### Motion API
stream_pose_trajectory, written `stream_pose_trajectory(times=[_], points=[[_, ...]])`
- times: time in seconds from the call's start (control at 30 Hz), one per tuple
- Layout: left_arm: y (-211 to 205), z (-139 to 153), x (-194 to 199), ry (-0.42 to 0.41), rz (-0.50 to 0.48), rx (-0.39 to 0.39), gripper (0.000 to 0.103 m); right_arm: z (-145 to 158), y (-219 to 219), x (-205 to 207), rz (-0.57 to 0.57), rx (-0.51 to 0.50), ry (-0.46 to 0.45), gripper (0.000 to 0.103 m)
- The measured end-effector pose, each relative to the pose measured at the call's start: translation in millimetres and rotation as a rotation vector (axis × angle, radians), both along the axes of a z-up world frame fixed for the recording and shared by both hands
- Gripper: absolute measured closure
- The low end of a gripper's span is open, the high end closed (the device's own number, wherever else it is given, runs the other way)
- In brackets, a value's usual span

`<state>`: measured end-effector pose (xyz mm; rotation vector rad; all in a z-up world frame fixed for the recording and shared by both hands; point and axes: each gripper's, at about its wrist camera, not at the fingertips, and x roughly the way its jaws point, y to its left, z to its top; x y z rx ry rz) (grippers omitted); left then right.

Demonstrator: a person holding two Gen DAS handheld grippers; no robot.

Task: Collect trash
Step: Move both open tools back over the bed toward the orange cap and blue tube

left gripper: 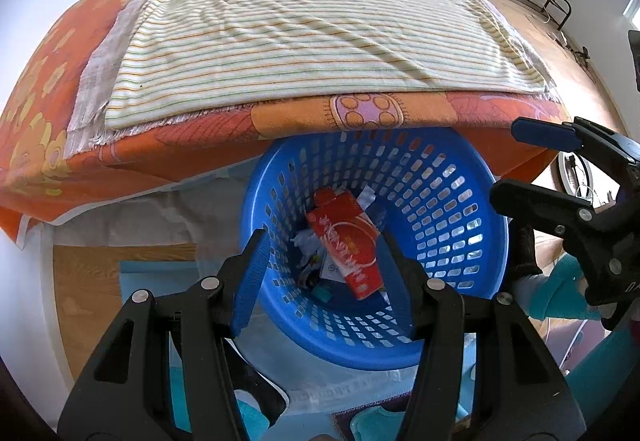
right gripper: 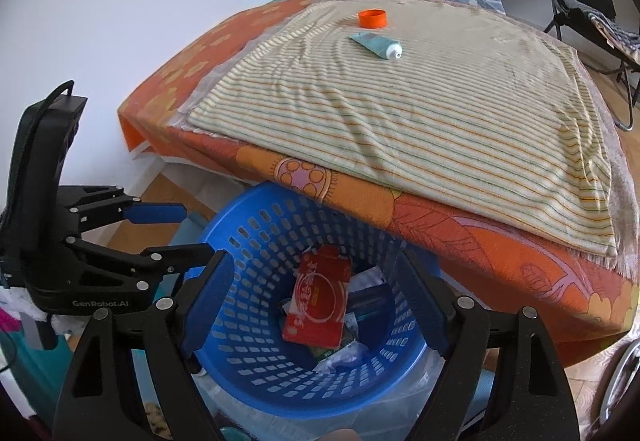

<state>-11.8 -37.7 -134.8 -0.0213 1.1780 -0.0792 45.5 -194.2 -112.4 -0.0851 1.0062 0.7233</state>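
- Basket [left gripper: 460, 209], blue perforated plastic, sits on the floor at the foot of the bed [left gripper: 48, 145], lower centre of both views. It already holds a red carton [left gripper: 348, 241] and crumpled paper scraps [left gripper: 308, 245].
- Left gripper [left gripper: 324, 253] hangs over the basket mouth; fingers [left gripper: 250, 281] roughly half apart, nothing between them.
- Right gripper [right gripper: 312, 301] likewise over the basket; fingers [right gripper: 208, 301] set wide, empty. Red carton visible through the gap lies in the basket, not gripped.
- Remaining trash, both on the striped cloth [left gripper: 320, 53] at the far end of the bed, top centre of the frames: an orange cap [right gripper: 373, 18] and a teal tube [right gripper: 376, 44] with a white nozzle, just beside each other, not touching as far as I can tell.
- Handling, judged: tube looks light, soft-walled, partly squeezed flat; it will dent under pressure. Best taken across the body near the stiffer nozzle shoulder, fingers closing on the two long sides.
- Cap: light, rigid, low and round, smooth rim likely slippery. Pinch across the diameter from above; the cloth underneath is loose and wrinkled, so fabric may get caught in the pinch.
- Both items lie well apart from the basket; a reach across the bed is needed.
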Motion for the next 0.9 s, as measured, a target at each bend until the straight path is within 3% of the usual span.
stream_pose_trajectory(times=[0.77, 0.9], points=[[-5.1, 21.9, 1.8, -0.086, -0.008, 0.03, 0.046, 19.6, -7.8, 11.7, -0.065, -0.009, -0.016, 0.02], [-4.0, 25.3, 2.7, -0.098, -0.006, 0.028, 0.038, 22.0, -9.2, 12.2, -0.069, -0.004, -0.013, 0.02]])
